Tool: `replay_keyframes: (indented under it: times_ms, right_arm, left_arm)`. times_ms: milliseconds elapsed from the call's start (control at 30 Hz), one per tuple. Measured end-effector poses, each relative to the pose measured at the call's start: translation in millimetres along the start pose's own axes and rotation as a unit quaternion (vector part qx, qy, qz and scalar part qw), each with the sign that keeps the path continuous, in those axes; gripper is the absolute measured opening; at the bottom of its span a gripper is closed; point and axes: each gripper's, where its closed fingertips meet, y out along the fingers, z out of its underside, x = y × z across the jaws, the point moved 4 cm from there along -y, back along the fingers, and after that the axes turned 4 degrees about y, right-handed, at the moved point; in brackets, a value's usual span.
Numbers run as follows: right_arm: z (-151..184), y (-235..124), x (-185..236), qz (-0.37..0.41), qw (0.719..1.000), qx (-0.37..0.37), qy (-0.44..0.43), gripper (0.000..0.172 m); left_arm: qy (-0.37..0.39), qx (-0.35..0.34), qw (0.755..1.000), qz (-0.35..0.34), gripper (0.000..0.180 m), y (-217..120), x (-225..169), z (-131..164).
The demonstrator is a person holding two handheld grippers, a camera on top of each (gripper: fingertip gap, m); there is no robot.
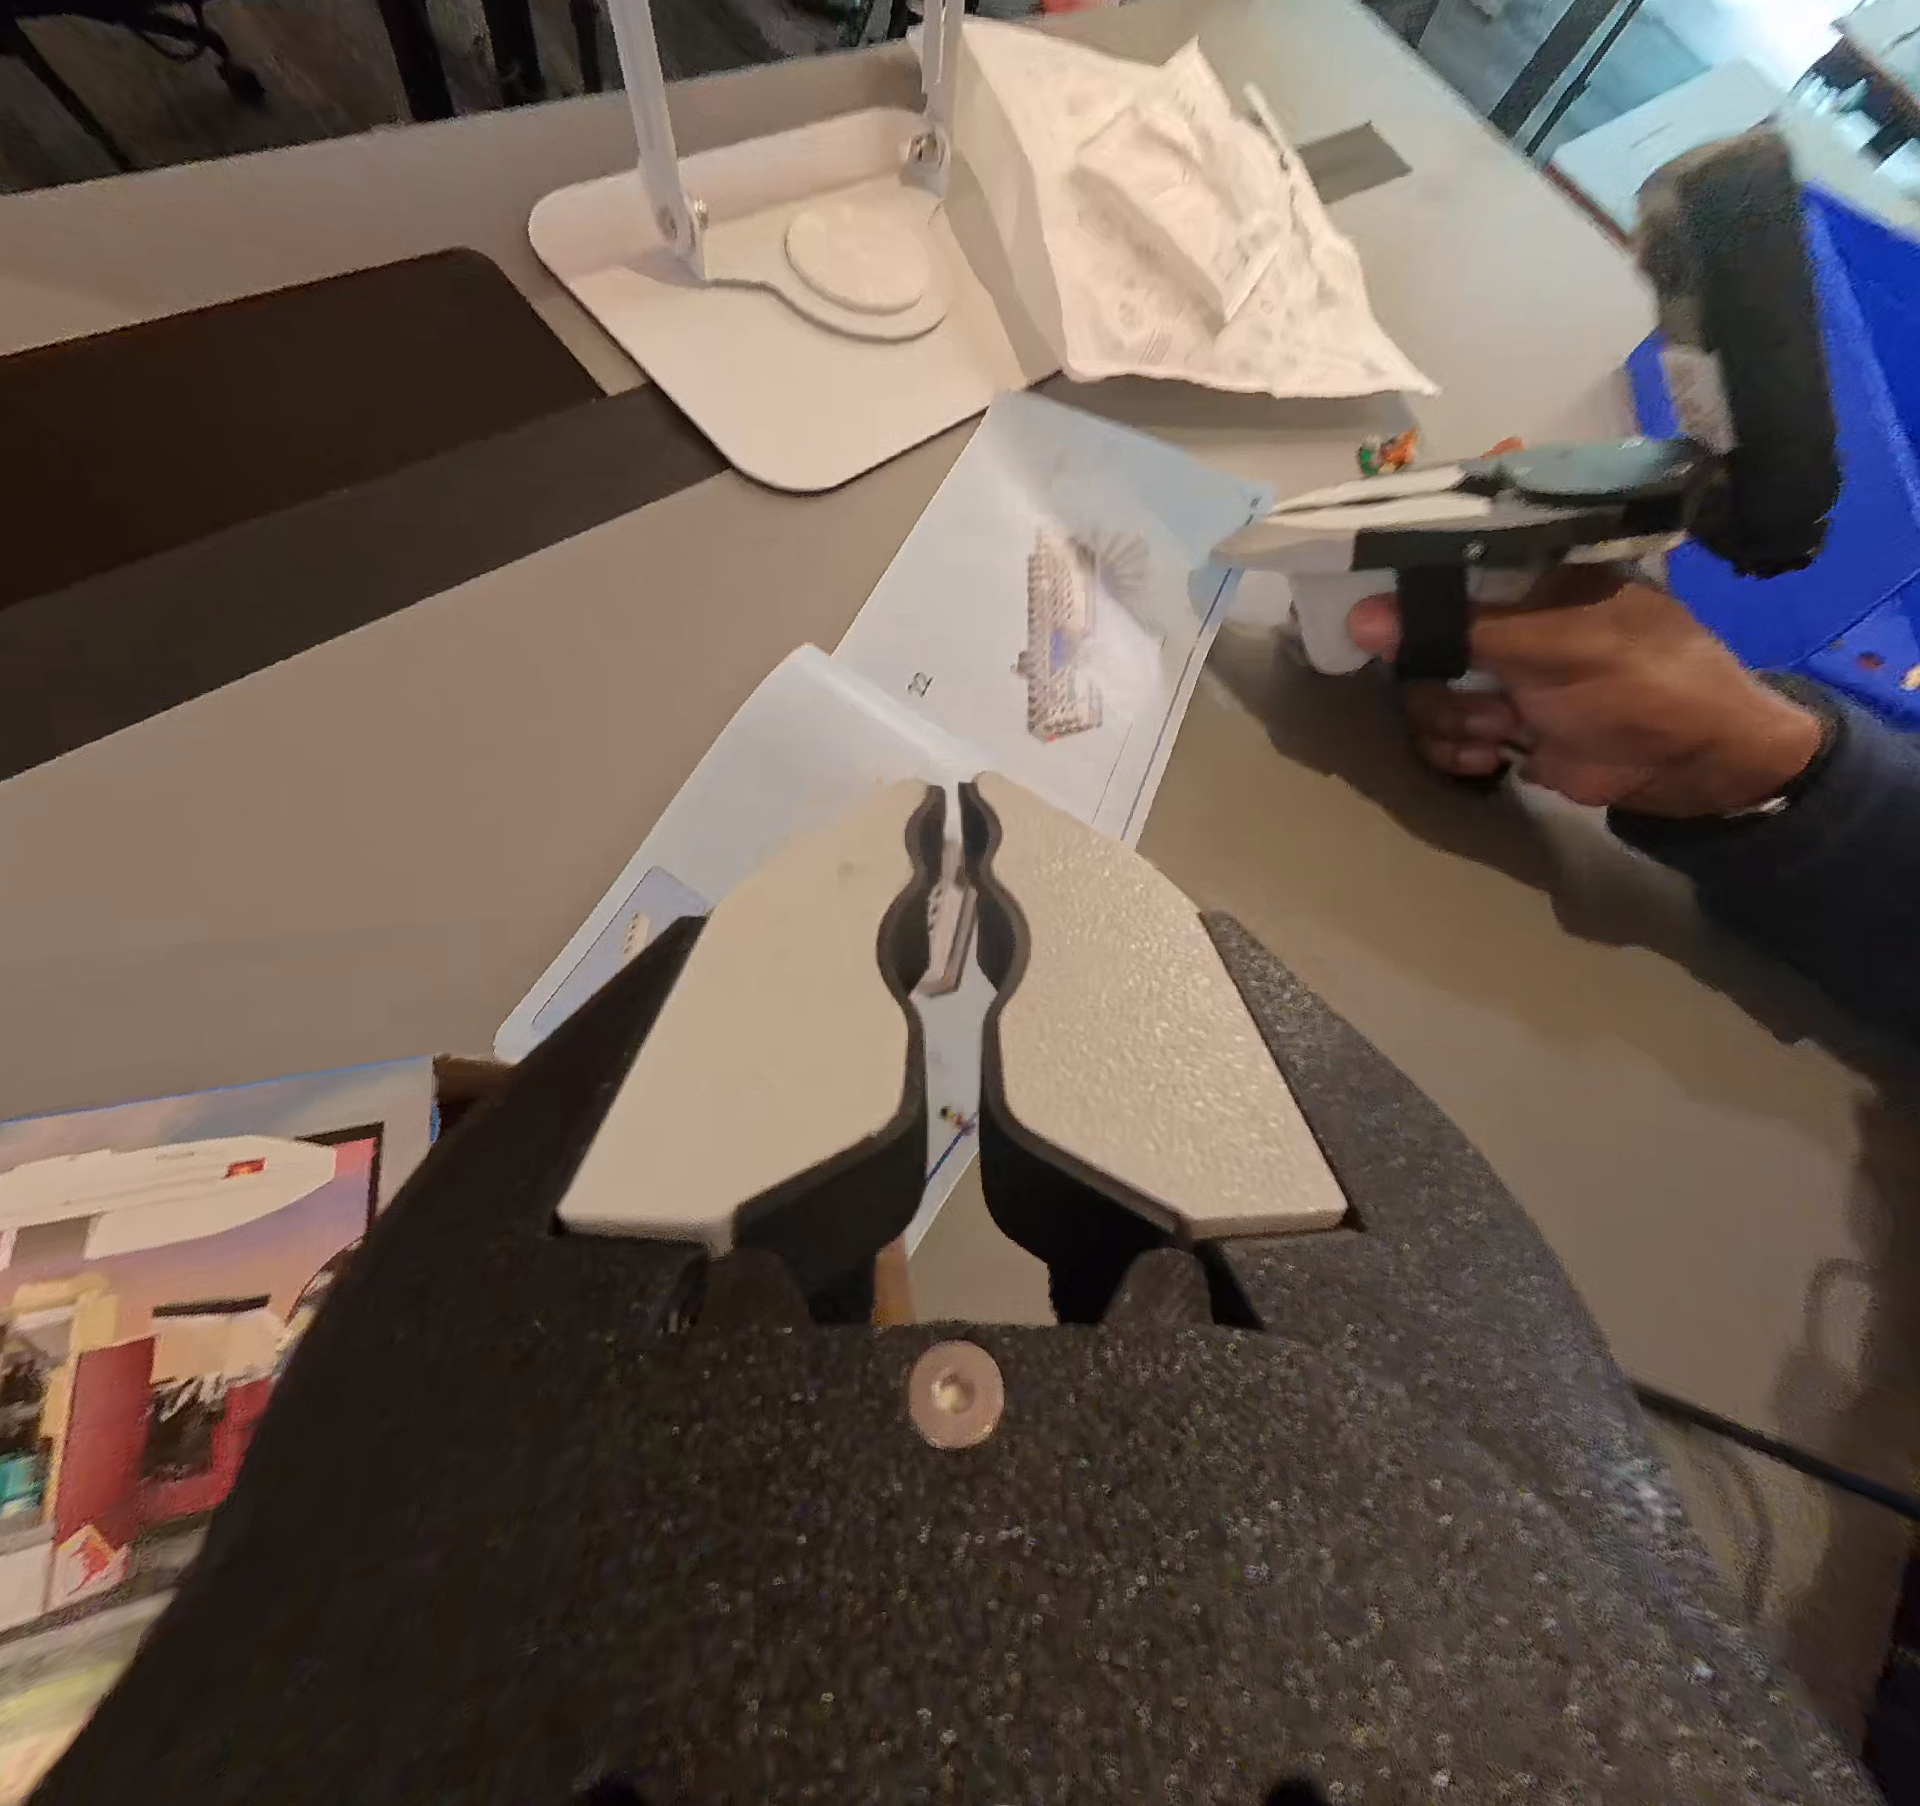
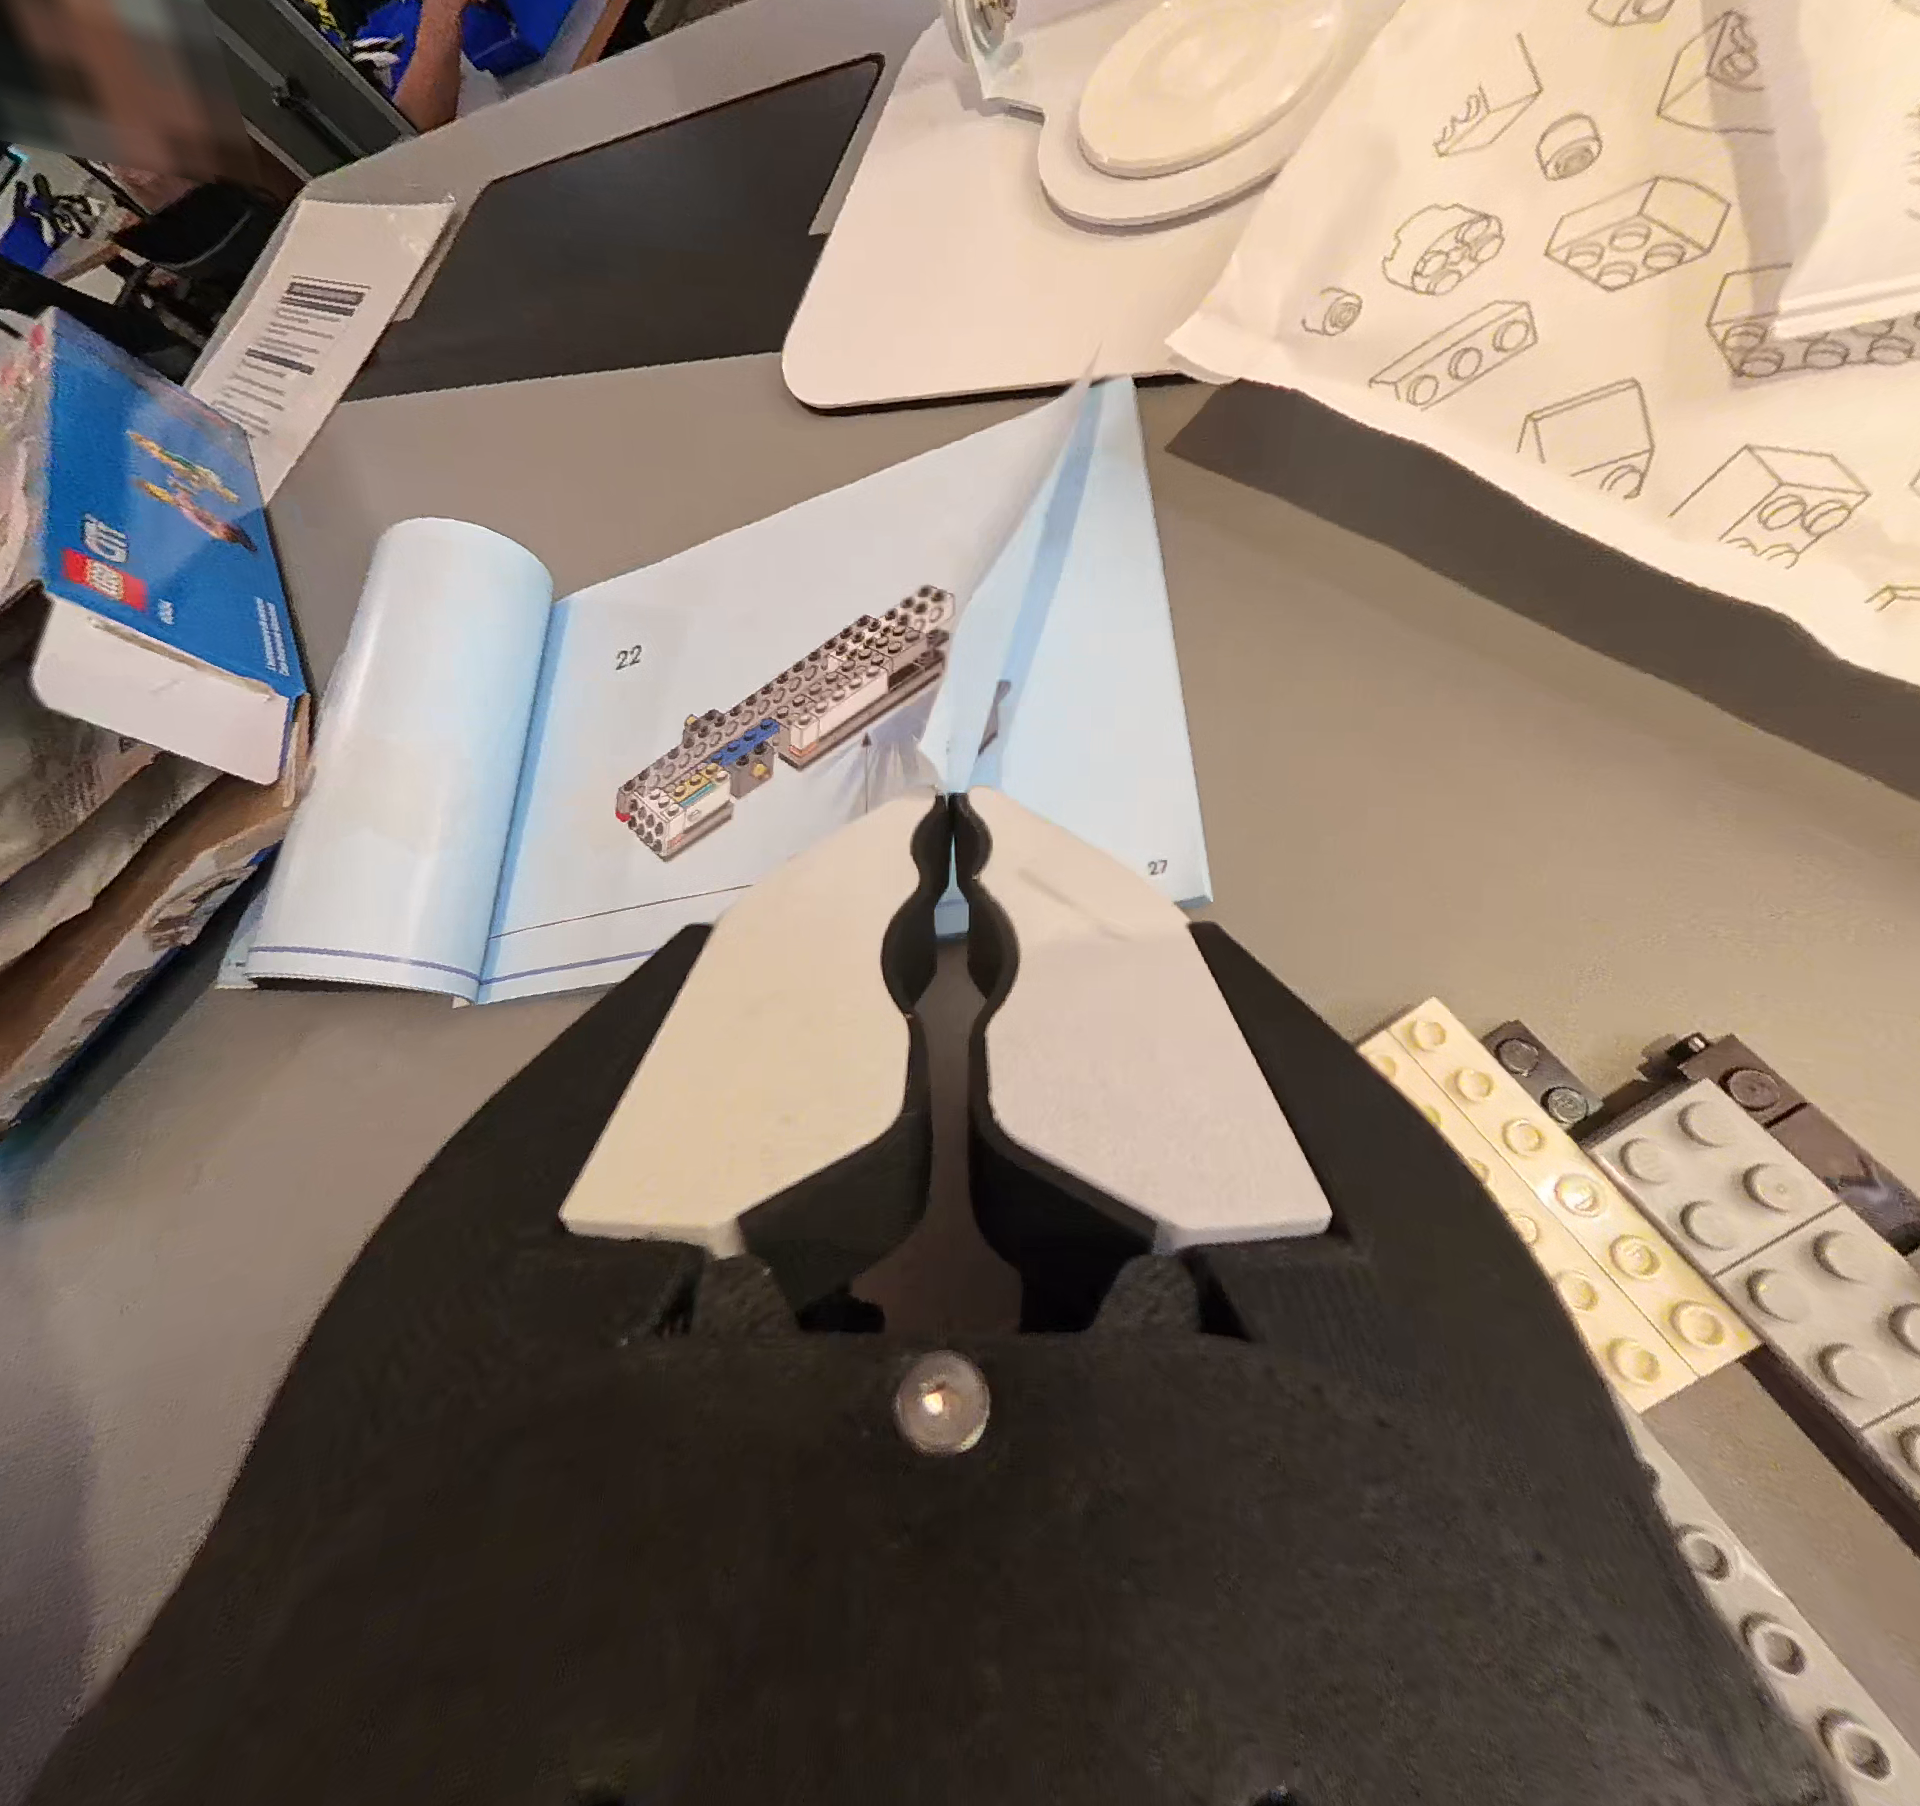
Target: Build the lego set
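Note:
The light blue instruction booklet [image 2: 727, 613] lies open on the grey table [image 2: 1455, 821]. My right gripper [image 2: 951, 800] is shut on the lower corner of a right-hand page [image 2: 1029, 561], which stands lifted off the booklet. In the left wrist view, this gripper [image 1: 1231, 551] is at the right edge of the booklet [image 1: 1039, 509], and the page there is blurred. My left gripper [image 1: 956, 785] hovers over the booklet's near half. Its fingers are together with only a thin slit, through which the printed page shows, and nothing is gripped. A partly built model of white and grey plates [image 2: 1662, 1237] lies at the right.
A white lamp base [image 1: 748, 302] and a printed white paper bag [image 2: 1558, 250] are behind the booklet. The set's box [image 2: 145, 530] is to the left and also shows in the left wrist view [image 1: 156, 1341]. A black mat [image 1: 260, 385], a blue bin [image 1: 1849, 406] and small loose pieces [image 1: 1387, 447] are nearby. Left tips to right tips: about 25 cm.

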Motion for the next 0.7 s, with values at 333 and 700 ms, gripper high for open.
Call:
replay_keyframes:
  times_ms: [333, 700]
  right_arm:
    - [-8.5, 2.0, 58.2, -0.042, 0.995, -0.036, -0.082, 0.0]
    - [9.4, 11.4, 150.7, -0.122, 0.979, -0.021, -0.161, 0.0]
  left_arm:
    - [0.112, 0.256, 0.959, -0.054, 0.035, 5.3, 7.3, 74.5]
    - [0.081, 0.341, 0.934, -0.064, 0.006, 16.2, 19.1, 100.6]
